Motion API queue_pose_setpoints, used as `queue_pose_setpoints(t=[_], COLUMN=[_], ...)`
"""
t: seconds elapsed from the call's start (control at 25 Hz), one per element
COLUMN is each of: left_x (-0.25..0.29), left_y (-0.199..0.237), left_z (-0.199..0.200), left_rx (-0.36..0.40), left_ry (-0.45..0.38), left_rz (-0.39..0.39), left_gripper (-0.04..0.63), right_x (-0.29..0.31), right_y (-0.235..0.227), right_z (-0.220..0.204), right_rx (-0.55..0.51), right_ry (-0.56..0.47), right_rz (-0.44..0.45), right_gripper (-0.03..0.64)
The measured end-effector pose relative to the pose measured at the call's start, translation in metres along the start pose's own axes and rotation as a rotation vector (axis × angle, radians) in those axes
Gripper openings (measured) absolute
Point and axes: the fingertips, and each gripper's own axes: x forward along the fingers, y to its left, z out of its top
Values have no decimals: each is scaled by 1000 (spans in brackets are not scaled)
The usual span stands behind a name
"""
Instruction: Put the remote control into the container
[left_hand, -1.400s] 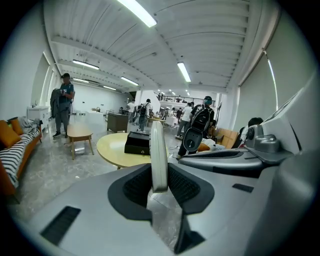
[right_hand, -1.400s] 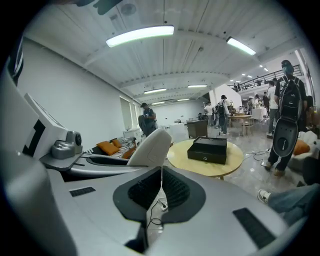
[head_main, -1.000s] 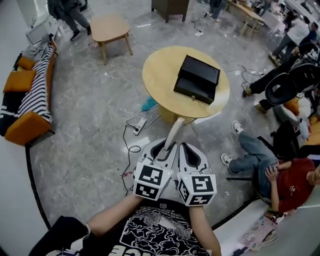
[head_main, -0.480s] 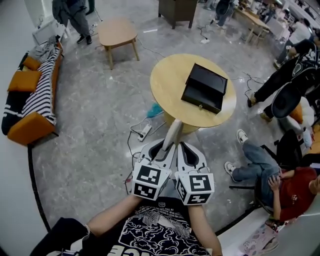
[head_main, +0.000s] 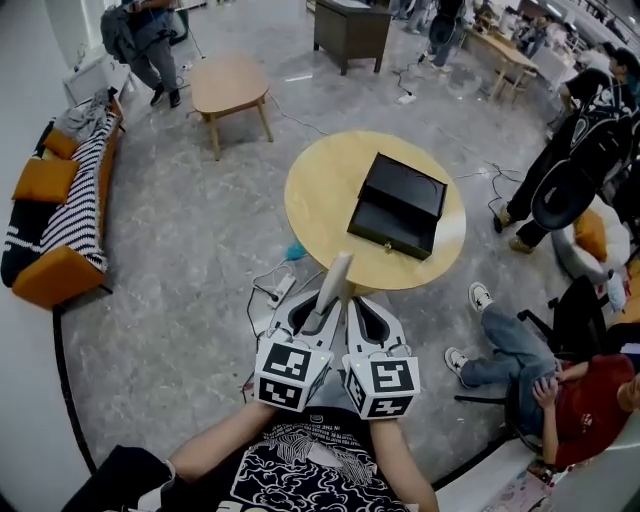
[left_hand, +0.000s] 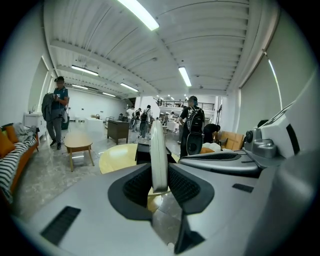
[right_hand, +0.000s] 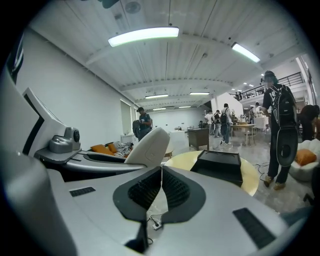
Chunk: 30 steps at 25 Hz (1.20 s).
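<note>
**Closer now: remote control (head_main: 335, 275) tip over the surface (head_main: 320, 190) edge**

Held by the fingers of the left gripper (head_main: 322, 310), its long axis points forward at the black container (head_main: 400, 205) on that surface. Fingers of the right gripper (right_hand: 161, 187) are closed, empty.

1. The left gripper (head_main: 320, 303) and the right gripper (head_main: 364, 305) are each formed as a smooth, light grey shell that narrows toward the jaws.
2. A cube (head_main: 290, 370) with black-and-white square markers is fitted at the rear of the left gripper, and a matching cube (head_main: 383, 385) at the rear of the right.
3. Dark ribbed pads (left_hand: 136, 186) are set in a rounded black recess in the left shell; the same pads (right_hand: 145, 190) are seen in the right.
4. Narrow dark slots (left_hand: 63, 220) are cut into the grey shells.
5. A silver-grey knob (left_hand: 265, 148) is mounted on the side of a shell.
6. A black T-shirt (head_main: 300, 465) printed with a white swirling pattern is worn.
</note>
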Motion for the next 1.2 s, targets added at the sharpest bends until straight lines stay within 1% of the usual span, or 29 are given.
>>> queue_pose_setpoints(t=[0.16,0.32,0.44,0.68,0.8,0.96,1.2], left_x=[45,93,124,168,186,204,219], left_y=[-21,-28,-32,-65,-78,-86,-93], left_z=[6,24,33,31,29,34,36], left_rx=[23,21,22,36,29,36,38], left_ry=[38,57,72,98,111,111,126], left_rz=[-38,-52,-54,-38,-25,-17,-10], left_gripper=[103,103,103,103,103,103,103], right_x=[8,25,37,38,36,37,40], right_y=[-45,-91,-121,-175,-195,-216,-232], right_z=[2,15,18,10,7,14,16], right_rx=[27,47,76,93,98,102,127], right_ry=[6,7,13,16,9,-10,-10], right_rz=[-24,-38,-45,-23,-3,3,23], right_gripper=[25,25,25,25,25,25,25])
